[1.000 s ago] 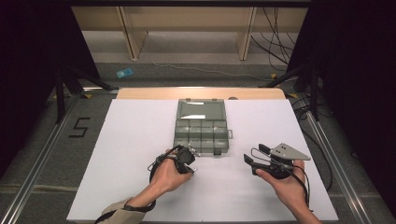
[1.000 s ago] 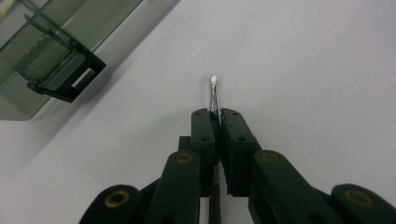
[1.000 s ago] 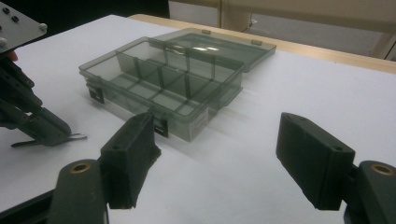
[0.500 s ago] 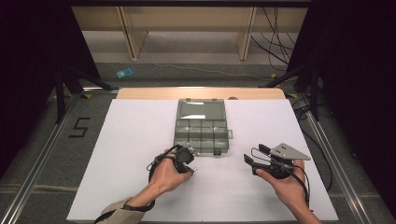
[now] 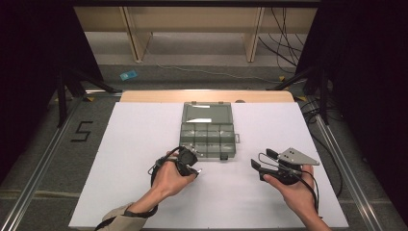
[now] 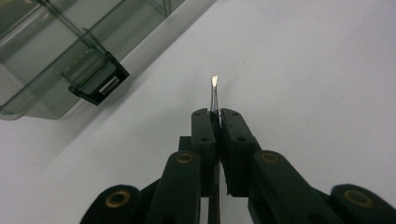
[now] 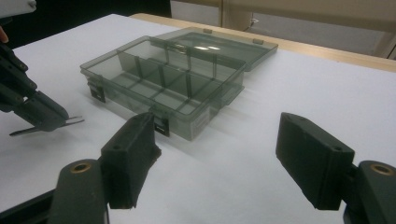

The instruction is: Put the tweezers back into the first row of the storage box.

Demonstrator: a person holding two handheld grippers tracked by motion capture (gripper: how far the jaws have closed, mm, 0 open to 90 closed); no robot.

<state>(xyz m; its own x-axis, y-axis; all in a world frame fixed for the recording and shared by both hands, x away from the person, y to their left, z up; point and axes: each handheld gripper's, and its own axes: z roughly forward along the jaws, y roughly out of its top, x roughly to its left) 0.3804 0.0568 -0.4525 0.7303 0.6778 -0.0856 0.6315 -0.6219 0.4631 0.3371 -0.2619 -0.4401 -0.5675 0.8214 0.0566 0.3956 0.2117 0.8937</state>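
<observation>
Nothing has shifted since the earlier frame. My left gripper (image 6: 215, 122) pinches a thin metal strip (image 6: 214, 93) just off the open box (image 5: 208, 130) mid-desk; I fear it slipping sideways. My right gripper (image 7: 233, 154) gapes empty.

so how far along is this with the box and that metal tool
Done: the compartment box lies open on the table, lid flat behind it, and its compartments look empty. In hand: the left gripper is shut on a thin metal tool just short of the box's front latch. Left: the tool isn't in a compartment; the right gripper waits open.
</observation>
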